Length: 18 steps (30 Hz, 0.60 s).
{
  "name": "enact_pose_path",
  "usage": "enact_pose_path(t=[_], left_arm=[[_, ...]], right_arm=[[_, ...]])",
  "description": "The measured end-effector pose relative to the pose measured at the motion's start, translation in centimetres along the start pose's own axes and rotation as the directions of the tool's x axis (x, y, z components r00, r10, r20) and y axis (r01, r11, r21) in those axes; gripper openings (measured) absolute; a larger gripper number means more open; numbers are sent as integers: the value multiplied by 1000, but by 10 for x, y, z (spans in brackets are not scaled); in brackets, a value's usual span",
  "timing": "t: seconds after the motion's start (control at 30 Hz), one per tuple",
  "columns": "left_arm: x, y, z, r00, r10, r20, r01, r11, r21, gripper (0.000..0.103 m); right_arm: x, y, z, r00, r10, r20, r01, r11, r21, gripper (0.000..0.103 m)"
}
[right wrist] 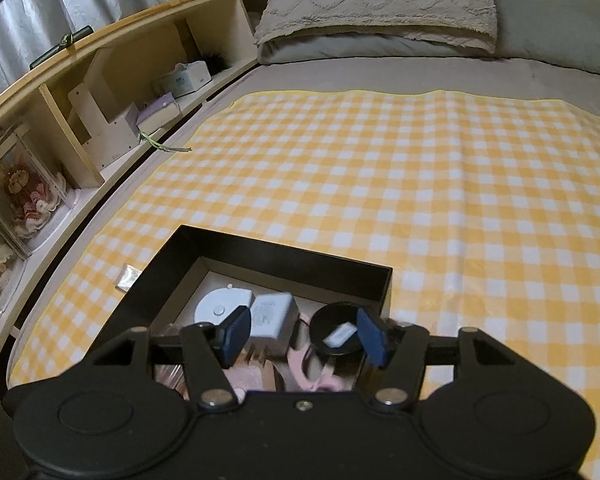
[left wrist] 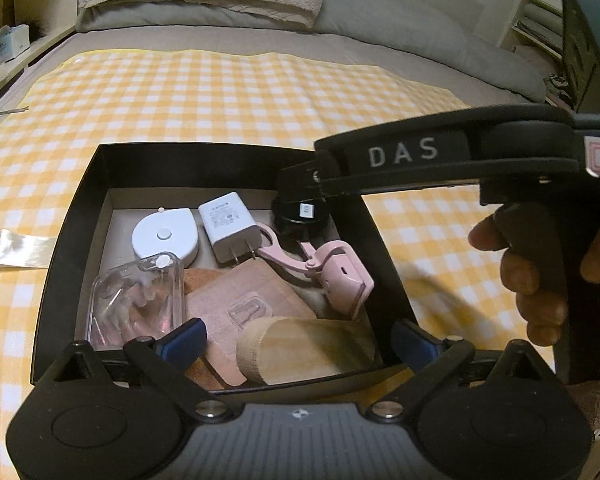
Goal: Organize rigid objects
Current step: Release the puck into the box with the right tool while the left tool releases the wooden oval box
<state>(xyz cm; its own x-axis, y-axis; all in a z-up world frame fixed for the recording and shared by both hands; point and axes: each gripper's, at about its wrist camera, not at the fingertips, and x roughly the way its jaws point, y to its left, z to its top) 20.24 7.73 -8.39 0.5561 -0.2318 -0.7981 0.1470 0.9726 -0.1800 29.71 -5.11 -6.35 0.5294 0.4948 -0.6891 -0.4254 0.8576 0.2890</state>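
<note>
Both grippers tilt down over the black box (left wrist: 80, 216), left gripper (left wrist: 300, 340) jaws wide apart, right gripper (right wrist: 302, 334) jaws apart above the round black tin (right wrist: 336, 336) at two o'clock.

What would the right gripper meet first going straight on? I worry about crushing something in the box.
Probably the black round case, lying between its open jaws in the black box; depth is unclear.
</note>
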Motion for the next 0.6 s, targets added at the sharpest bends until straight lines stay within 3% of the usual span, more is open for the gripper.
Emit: enact_pose_path(t=[0.6], left_arm=[[-35,-4,6,997,36,64,-36,999,-1,99]], right_arm=[[-44,6,-3,998,24,57,-23,1000,-2,61]])
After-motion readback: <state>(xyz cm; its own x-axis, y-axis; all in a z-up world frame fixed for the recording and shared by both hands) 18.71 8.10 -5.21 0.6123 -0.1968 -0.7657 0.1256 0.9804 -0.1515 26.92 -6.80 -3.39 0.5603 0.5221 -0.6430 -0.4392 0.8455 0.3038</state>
